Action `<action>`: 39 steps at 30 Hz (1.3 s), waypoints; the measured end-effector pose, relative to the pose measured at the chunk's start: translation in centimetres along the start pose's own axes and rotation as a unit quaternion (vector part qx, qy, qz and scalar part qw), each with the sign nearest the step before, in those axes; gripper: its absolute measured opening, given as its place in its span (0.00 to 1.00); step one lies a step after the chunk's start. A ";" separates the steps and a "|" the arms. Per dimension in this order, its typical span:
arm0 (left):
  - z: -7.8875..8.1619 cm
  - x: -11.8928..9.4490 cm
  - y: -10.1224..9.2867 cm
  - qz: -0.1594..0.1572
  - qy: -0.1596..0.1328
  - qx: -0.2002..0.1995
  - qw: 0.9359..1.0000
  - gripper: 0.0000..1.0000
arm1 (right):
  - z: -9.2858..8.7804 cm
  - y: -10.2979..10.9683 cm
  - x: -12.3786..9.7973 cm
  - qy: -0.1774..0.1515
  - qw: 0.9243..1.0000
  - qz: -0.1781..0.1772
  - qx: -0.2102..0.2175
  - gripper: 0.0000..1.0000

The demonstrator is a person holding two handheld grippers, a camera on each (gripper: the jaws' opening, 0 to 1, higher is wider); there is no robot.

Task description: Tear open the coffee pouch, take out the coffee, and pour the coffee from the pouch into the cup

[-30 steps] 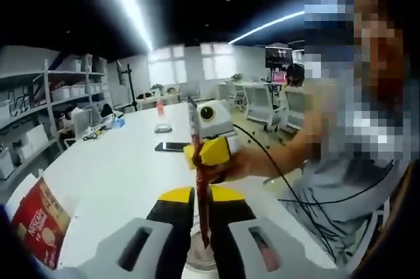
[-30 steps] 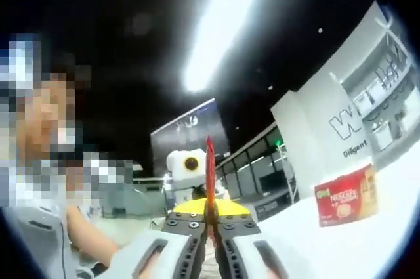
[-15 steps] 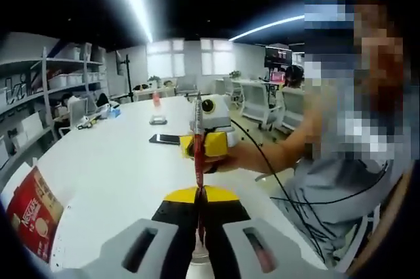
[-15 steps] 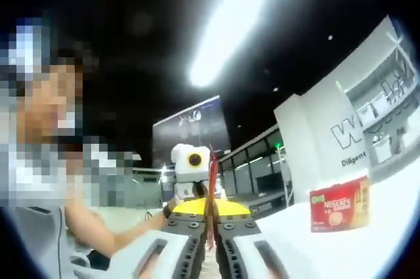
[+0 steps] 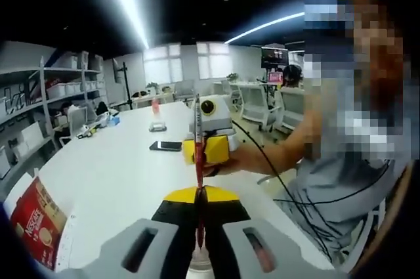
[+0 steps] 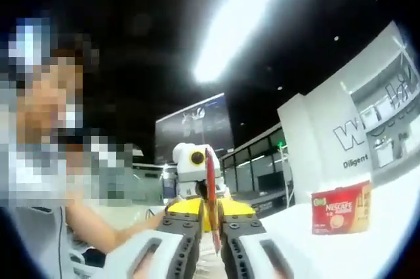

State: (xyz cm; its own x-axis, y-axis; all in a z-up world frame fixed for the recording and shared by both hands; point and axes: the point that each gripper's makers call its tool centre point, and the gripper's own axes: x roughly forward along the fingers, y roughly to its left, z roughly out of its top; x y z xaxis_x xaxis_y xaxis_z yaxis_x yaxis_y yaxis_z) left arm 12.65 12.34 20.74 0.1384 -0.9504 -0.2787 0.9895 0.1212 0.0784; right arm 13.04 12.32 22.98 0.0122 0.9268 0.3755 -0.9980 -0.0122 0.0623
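Observation:
A thin red coffee pouch (image 5: pixel 197 161) stands upright, edge-on. My left gripper (image 5: pixel 199 195) is shut on its lower part, just above the rim of a clear cup (image 5: pixel 197 270) at the bottom edge. The right gripper (image 5: pixel 206 149), with yellow tips and held in a person's hand, sits at the pouch's upper half. In the right gripper view the coffee pouch (image 6: pixel 210 187) runs down between the right gripper's (image 6: pixel 210 210) jaws, which stand slightly apart around it. The left gripper's white body shows just beyond.
A red Nescafé box (image 5: pixel 31 223) lies on the white table (image 5: pixel 111 174) to the left, and the box (image 6: pixel 341 208) shows at right in the right gripper view. A phone (image 5: pixel 165 146) and a small bottle (image 5: pixel 156 109) sit further back. Shelves (image 5: pixel 39 102) line the left wall.
The right gripper's jaws, closed tight on the pouch in both earlier frames, now show a small gap around it. Both views shifted a little; the left grip is unchanged.

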 end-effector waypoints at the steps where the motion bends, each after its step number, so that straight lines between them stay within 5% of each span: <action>1: 0.3 -0.2 0.0 0.000 -0.009 -0.005 1.000 0.04 | -0.3 0.0 -0.1 0.002 1.000 0.000 0.005 0.19; 8: 1.9 -0.3 -0.4 -0.014 -0.046 -0.023 0.999 0.04 | -3.1 0.2 0.3 0.033 0.999 0.005 0.033 0.21; 13: 1.2 0.1 0.2 0.008 -0.024 -0.012 1.000 0.04 | -3.1 0.7 0.7 0.032 0.999 0.013 0.032 0.20; 22: 1.0 -0.6 1.2 0.021 -0.034 -0.019 0.999 0.04 | -4.2 1.4 0.0 0.048 0.998 0.024 0.038 0.15; 31: 1.1 0.1 -0.3 -0.009 -0.029 -0.018 0.999 0.04 | -3.9 -0.4 -0.2 0.041 0.998 -0.011 0.036 0.16; 39: 0.9 0.2 -0.3 -0.010 -0.023 -0.015 1.000 0.04 | -4.0 0.1 0.2 0.049 0.999 -0.007 0.015 0.03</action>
State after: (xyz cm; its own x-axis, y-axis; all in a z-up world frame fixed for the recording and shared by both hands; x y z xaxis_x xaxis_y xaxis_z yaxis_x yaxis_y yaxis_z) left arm 12.37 11.83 21.48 0.1175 -0.9646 -0.2363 0.9929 0.1103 0.0436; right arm 12.65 14.03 19.43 0.0193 0.9591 0.2824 -0.9953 -0.0083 0.0962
